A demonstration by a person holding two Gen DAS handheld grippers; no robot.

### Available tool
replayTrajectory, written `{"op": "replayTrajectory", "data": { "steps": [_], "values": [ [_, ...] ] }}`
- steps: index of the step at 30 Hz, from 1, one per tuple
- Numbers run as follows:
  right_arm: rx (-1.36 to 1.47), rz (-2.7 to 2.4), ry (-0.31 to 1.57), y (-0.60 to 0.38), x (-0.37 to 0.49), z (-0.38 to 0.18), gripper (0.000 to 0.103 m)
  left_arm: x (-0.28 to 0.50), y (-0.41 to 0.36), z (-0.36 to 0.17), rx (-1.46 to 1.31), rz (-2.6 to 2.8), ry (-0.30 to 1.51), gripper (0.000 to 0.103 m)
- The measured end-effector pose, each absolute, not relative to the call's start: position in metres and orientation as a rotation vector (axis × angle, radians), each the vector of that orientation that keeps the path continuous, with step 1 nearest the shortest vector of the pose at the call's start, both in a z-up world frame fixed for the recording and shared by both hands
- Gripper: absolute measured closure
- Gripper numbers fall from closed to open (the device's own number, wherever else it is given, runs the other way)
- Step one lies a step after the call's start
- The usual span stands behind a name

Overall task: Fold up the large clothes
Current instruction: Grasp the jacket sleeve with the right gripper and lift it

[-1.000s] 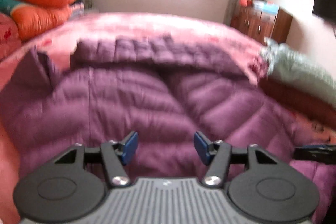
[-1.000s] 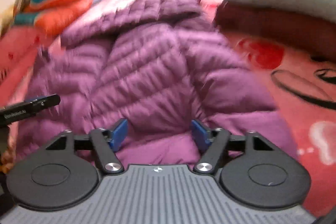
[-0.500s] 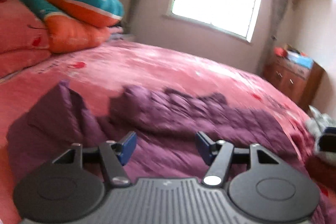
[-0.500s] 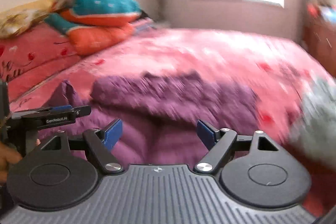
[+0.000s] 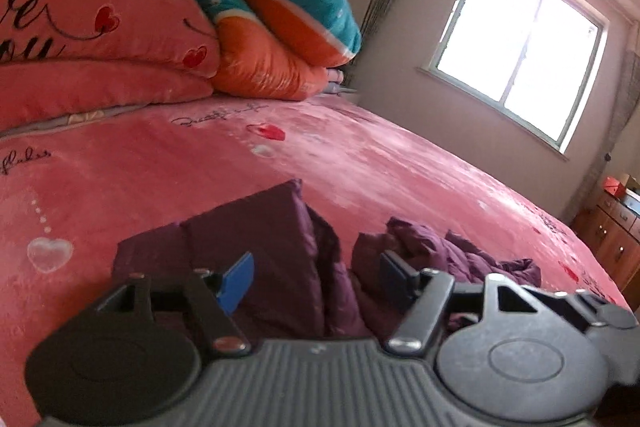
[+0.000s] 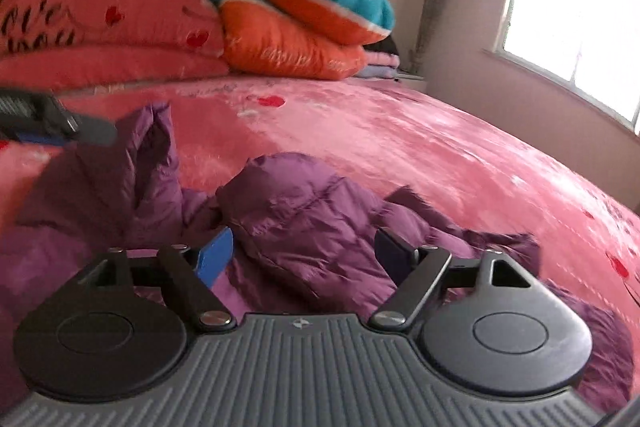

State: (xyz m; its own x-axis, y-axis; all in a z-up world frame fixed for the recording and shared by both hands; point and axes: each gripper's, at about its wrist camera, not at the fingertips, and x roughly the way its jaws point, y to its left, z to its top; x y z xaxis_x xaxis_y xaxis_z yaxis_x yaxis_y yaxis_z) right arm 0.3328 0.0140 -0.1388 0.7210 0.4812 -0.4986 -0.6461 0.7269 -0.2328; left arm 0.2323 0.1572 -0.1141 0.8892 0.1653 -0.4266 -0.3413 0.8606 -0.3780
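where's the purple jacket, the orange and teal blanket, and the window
purple jacket (image 6: 304, 219): right wrist view, on the puffy quilted fold between the open jaws
orange and teal blanket (image 5: 280, 11): left wrist view, on the folded stack's side by the wall
window (image 5: 520, 67): left wrist view, on the bright pane

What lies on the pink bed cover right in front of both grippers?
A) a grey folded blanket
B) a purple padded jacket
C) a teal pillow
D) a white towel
B: the purple padded jacket lies crumpled on the pink bed cover, just ahead of both grippers' open fingers.
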Motion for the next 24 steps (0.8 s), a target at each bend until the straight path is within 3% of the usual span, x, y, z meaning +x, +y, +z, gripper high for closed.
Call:
{"op": "replayTrajectory", "data": {
  "steps": [5,7,8,9,10,13,24],
  "values": [
    [-0.457,0.616,0.456,0.049,0.363,-0.171,0.007,0.24,0.161,-0.125,-0.491,0.271,0.436,0.032],
    [-0.476,0.628,0.48,0.057,0.371,-0.183,0.013,0.243,0.161,-0.126,-0.502,0.261,0.439,0.032],
    [-0.488,0.628,0.494,0.059,0.373,-0.187,0.022,0.244,0.16,-0.127,-0.505,0.255,0.437,0.032],
    [-0.492,0.622,0.506,0.059,0.375,-0.19,0.048,0.245,0.159,-0.127,-0.505,0.25,0.437,0.031],
    [-0.489,0.606,0.516,0.06,0.38,-0.188,0.066,0.246,0.158,-0.128,-0.502,0.245,0.439,0.031],
    [-0.383,0.563,0.53,0.053,0.393,-0.187,0.087,0.246,0.155,-0.128,-0.491,0.241,0.443,0.031],
    [0.035,0.295,0.351,-0.079,0.402,-0.077,0.093,0.246,0.124,-0.118,-0.413,0.104,0.419,0.029]
  ]
}}
